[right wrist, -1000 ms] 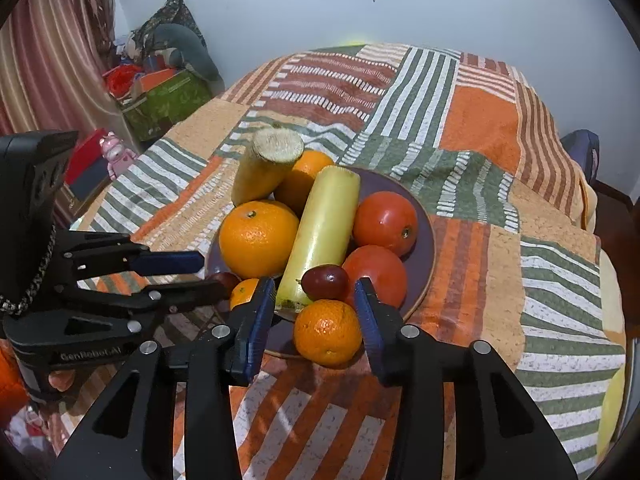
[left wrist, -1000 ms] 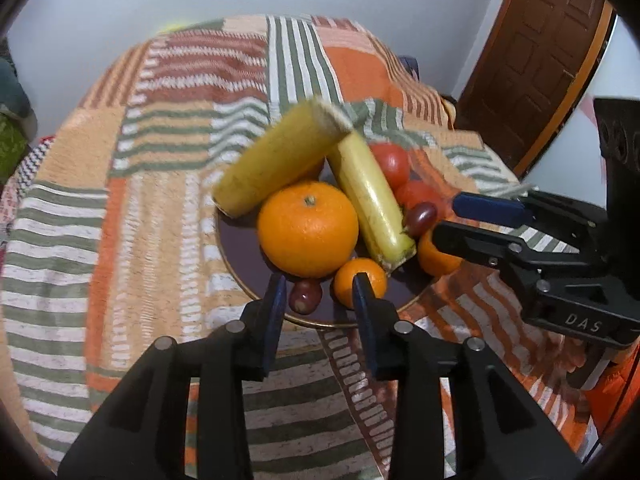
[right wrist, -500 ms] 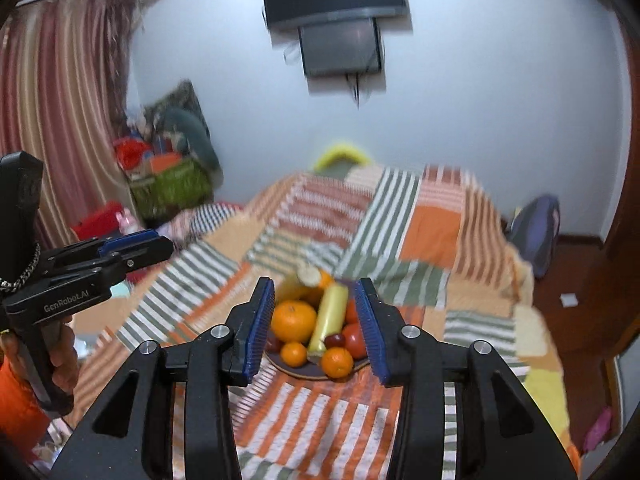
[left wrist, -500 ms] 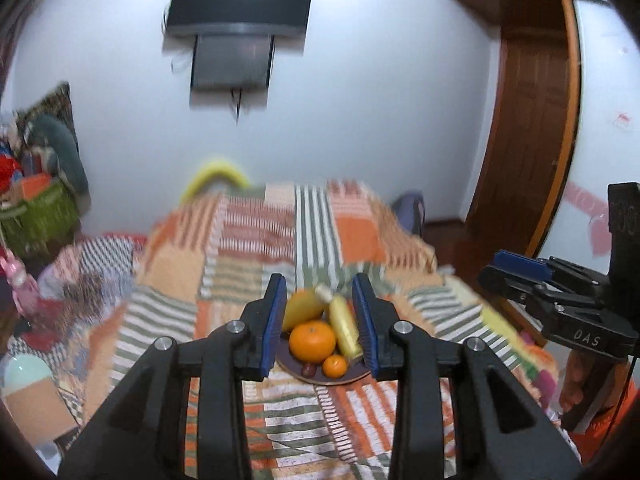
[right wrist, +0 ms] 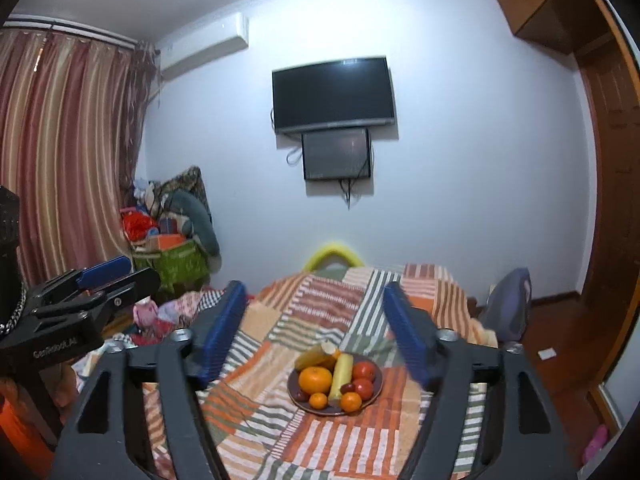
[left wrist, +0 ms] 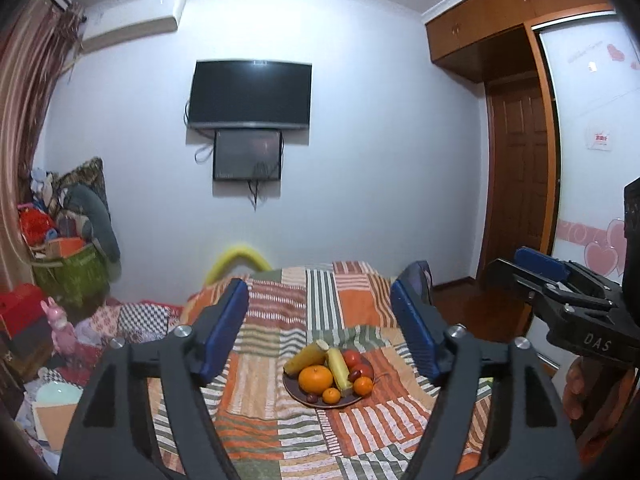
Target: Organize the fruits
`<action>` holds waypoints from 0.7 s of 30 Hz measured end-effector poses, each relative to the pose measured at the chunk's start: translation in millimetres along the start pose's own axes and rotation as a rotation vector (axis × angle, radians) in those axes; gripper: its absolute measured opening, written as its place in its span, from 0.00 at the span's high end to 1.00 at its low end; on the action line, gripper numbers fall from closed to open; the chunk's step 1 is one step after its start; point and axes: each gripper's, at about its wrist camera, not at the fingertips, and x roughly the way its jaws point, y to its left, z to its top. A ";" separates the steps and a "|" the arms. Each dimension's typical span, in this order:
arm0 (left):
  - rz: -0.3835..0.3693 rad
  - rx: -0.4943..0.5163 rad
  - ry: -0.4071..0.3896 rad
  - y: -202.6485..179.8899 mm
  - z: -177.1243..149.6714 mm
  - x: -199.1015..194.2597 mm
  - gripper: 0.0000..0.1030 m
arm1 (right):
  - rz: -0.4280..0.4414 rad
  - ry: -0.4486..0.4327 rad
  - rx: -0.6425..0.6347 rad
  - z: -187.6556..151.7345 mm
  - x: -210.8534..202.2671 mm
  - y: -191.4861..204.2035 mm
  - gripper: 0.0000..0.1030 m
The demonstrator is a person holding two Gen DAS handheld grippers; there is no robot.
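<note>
A dark round plate (left wrist: 298, 396) (right wrist: 377, 392) sits on the striped patchwork cover of a table (left wrist: 280, 308) (right wrist: 320, 300). It holds a big orange (left wrist: 315, 379) (right wrist: 315, 379), small oranges, two yellow corn cobs (left wrist: 307, 357) (right wrist: 341, 376), red tomatoes (left wrist: 352, 358) (right wrist: 364, 371) and dark grapes. My left gripper (left wrist: 320, 332) is open and empty, held well back from the plate. My right gripper (right wrist: 316, 320) is open and empty, also well back. Each gripper shows at the edge of the other's view: the right (left wrist: 560, 280), the left (right wrist: 100, 284).
A TV (left wrist: 250, 94) (right wrist: 334, 94) hangs on the far wall over a smaller screen. Piled bags and a green box (left wrist: 72, 276) (right wrist: 172, 260) stand at left, near a curtain (right wrist: 68, 160). A wooden door (left wrist: 520, 184) and wardrobe are at right. A dark bag (right wrist: 508, 304) lies beside the table.
Both grippers have pulled far back and up from the plate, and both have opened wider. The fruit has not moved.
</note>
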 end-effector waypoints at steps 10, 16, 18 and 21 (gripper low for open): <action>0.012 -0.020 -0.033 -0.6 4.2 -24.2 0.01 | -0.044 -0.057 -0.005 -1.6 -7.8 12.2 0.00; 0.032 0.007 -0.038 -4.3 -3.2 -29.4 0.00 | -0.061 -0.058 -0.014 -4.4 -16.1 16.1 0.00; 0.032 0.008 -0.038 -4.1 -4.4 -29.5 0.00 | -0.063 -0.054 -0.015 -6.9 -17.9 15.9 0.00; 0.032 0.009 -0.036 -4.9 -4.9 -29.9 0.00 | -0.064 -0.050 -0.017 -8.6 -17.9 15.2 0.00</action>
